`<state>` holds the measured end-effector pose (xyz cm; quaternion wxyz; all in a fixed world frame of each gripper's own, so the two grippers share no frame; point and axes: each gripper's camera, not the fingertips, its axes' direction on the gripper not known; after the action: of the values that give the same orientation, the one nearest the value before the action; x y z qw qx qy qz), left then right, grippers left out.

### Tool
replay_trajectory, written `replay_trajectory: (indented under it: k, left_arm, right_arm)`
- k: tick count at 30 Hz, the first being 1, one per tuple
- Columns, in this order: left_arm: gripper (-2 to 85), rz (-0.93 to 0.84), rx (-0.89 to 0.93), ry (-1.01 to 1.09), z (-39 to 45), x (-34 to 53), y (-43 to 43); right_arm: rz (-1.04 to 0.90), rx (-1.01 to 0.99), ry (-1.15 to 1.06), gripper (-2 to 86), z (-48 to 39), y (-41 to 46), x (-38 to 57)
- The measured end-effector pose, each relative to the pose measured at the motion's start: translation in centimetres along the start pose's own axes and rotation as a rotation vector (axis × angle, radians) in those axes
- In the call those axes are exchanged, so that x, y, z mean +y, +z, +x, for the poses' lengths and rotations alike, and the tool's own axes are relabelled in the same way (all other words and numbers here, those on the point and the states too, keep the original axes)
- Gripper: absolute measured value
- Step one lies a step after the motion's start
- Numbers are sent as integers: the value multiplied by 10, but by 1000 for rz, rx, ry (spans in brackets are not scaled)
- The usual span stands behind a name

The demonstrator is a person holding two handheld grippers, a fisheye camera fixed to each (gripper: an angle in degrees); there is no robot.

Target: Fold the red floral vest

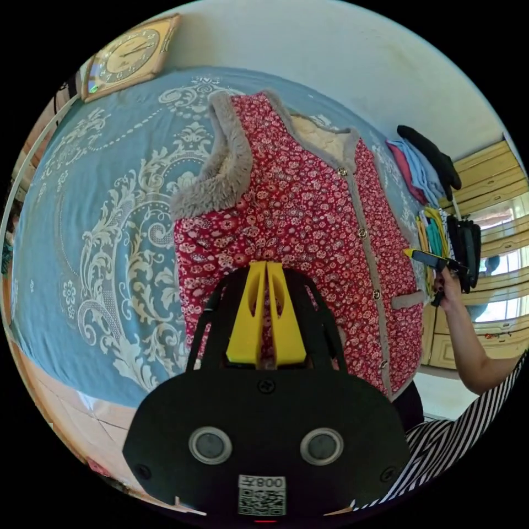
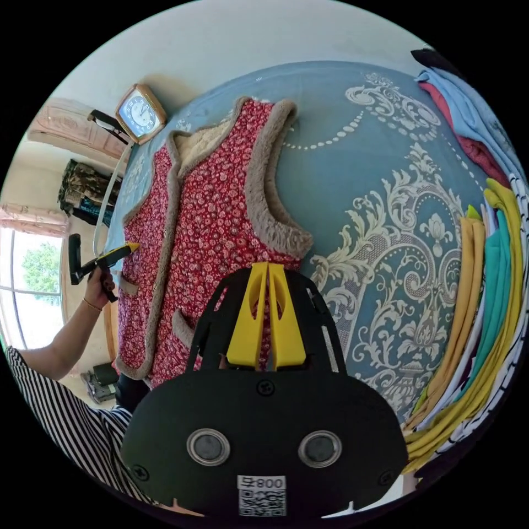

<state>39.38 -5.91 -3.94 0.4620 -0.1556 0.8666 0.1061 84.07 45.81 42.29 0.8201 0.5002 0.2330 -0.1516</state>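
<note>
We see the left gripper (image 1: 266, 264) with its two yellow jaws pressed together, tips meeting over the lower part of the red floral vest (image 1: 297, 220); whether any cloth is nipped between them we cannot tell, since the jaws cover that spot. The vest lies spread flat on the blue patterned bedspread (image 1: 99, 220), front side up, its grey fleece armhole trim on the side toward the clock (image 1: 129, 55), which leans at the wall beyond the vest's collar. On the far side of the vest from the clock, the left gripper view shows the right gripper (image 1: 427, 257) held in a hand (image 1: 449, 284), off the vest's edge near its pocket; its jaws look closed, but they are small and hard to read there. Past it sits a stack of folded clothes (image 1: 427, 171).

In the right gripper view the right gripper (image 2: 268, 265) has its yellow jaws closed against each other too, tips over the vest (image 2: 209, 220) just below the fleece armhole; again the pinch point is hidden. This view shows the left gripper (image 2: 113, 254) in a hand (image 2: 99, 284) beside the vest's other edge, a window (image 2: 27, 286) beyond it, and a striped sleeve (image 2: 60, 408). On the opposite side of the vest, the pile of coloured garments (image 2: 485, 308) is cut off by the picture's edge. The vest's hem is hidden behind the gripper bodies in both views.
</note>
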Motion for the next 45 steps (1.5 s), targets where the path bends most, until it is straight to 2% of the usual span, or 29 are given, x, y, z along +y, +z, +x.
replay_trajectory:
  k: [2,5,7,9,10,11,13,15,17,20,24,27,30,33,36,40,45]
  left_arm:
    - [1,115,52,5,2,-11,-7]
    - [1,196,60,28,8,-50,-4]
    - [2,203,23,47,11,-77,8]
    - [2,192,-96,62,15,-99,25]
    - [2,139,-168,86,17,-109,43]
    - [2,88,-183,111,17,-115,61]
    - [2,160,-176,114,17,-114,61]
    - [1,147,-138,95,16,-120,58]
    - [1,233,-62,125,19,-134,46]
    - [2,315,-41,160,26,-175,39]
    - [3,271,-97,158,29,-236,60]
    - [7,111,-123,135,22,-275,102]
    - [13,156,-22,89,15,-278,103]
    - [43,239,20,189,19,-273,85]
    - [107,290,85,308,21,-279,68]
    - [136,205,17,361,20,-309,69]
    - [134,-62,-72,406,25,-342,104]
  right_arm:
    - [94,2,-14,0,-7,-20,-9]
    - [138,-67,-95,1,-27,-28,-44]
    - [114,-19,-141,1,-43,-17,-69]
    - [20,59,-176,1,-55,6,-89]
    - [-47,97,-200,1,-60,23,-95]
    - [5,100,-213,1,-65,20,-94]
    - [4,87,-216,1,-66,14,-92]
    - [29,71,-224,1,-69,3,-90]
    - [118,74,-228,1,-74,-16,-99]
    - [192,99,-247,1,-84,-32,-135]
    - [190,227,-255,3,-95,-28,-189]
    - [25,247,-219,5,-89,5,-223]
    - [56,179,-225,14,-87,2,-222]
    - [104,181,-328,39,-95,-15,-212]
    - [139,155,-394,94,-100,-31,-212]
    - [40,156,-443,115,-103,-29,-231]
    - [-90,169,-470,127,-104,-10,-247]
